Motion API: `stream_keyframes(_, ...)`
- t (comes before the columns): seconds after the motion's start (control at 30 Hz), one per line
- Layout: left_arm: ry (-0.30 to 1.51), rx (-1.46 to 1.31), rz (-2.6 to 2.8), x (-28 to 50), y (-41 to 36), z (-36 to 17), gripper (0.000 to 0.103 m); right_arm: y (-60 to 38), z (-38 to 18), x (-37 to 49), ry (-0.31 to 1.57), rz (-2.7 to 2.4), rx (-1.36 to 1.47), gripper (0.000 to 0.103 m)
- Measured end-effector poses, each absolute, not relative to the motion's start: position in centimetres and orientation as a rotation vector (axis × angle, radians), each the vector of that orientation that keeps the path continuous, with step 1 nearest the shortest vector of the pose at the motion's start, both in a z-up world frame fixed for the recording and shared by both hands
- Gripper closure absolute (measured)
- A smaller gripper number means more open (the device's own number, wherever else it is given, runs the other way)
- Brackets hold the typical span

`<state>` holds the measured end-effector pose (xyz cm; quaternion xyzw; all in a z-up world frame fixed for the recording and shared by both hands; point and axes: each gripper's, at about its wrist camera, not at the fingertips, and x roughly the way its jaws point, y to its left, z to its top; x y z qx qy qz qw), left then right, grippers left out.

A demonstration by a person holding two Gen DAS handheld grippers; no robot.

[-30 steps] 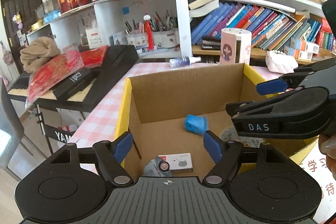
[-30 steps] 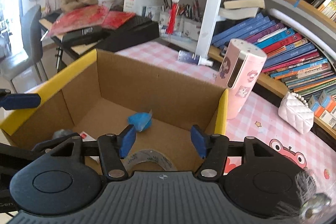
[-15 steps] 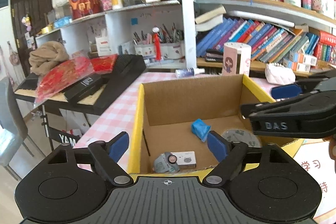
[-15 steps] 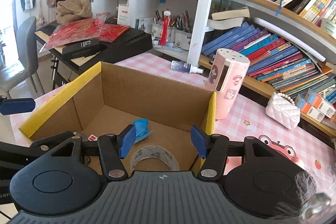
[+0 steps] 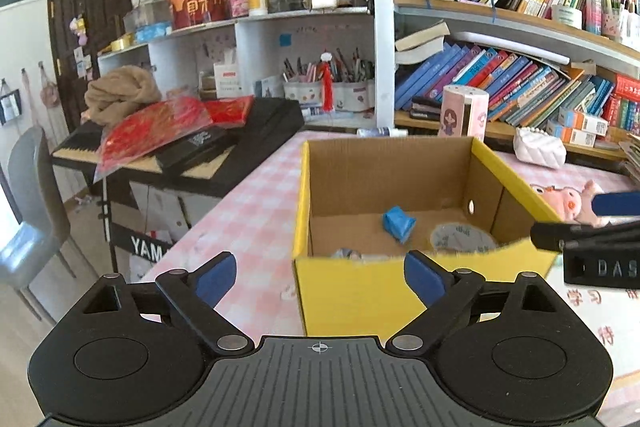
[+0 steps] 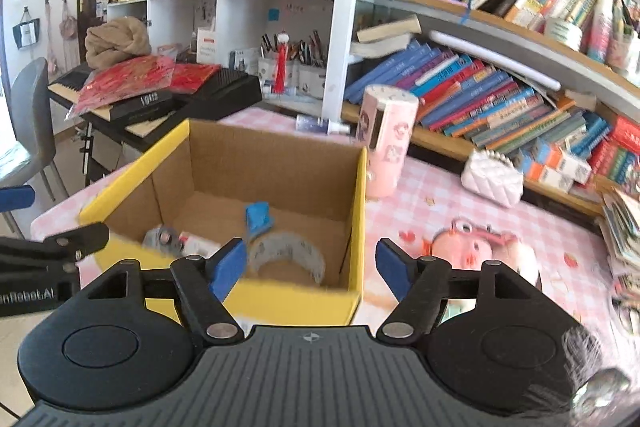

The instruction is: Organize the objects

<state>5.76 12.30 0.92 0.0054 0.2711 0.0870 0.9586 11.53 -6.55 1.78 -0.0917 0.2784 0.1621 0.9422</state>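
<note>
A yellow-edged cardboard box stands on the pink checked table. Inside lie a blue crumpled item, a roll of clear tape and a small grey object beside a white card. My left gripper is open and empty, held in front of the box's near wall. My right gripper is open and empty, over the box's near right corner. The right gripper also shows at the right edge of the left wrist view.
A pink cartoon canister stands behind the box. A pink pig toy, a white quilted purse and a spray bottle lie on the table. A black keyboard with red packets is at left; bookshelves stand behind.
Both grippers have pulled back and up from over the box; the box now sits farther ahead. Both stay open and empty. The box contents have not moved.
</note>
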Motion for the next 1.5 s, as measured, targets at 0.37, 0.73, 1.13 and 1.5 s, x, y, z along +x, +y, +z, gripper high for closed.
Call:
stream_keyframes(0.37, 0.598, -0.004, 0.169, 1.5, 12.0, 0.1, 0.009, -6.9, -0.3, 6.1, 0.630, 0.278, -0.201, 0.024)
stream_keyframes(0.73, 0.632, 0.042, 0.128, -1.6, 10.8, -0.3, 0.007, -8.3, -1.3, 2.8, 0.671, 0.245, -0.154, 0.021)
stream_keyframes(1.13, 0.651, 0.074, 0.089, -3.4, 9.8, -0.7, 0.005, -9.1, -1.9, 0.0, 0.683, 0.219, -0.129, 0.019)
stream_keyframes(1.5, 0.670, 0.091, -0.008, -3.7, 8.0, -1.2, 0.005, -11.0, -2.3, -1.9, 0.702, 0.152, -0.111, 0.018)
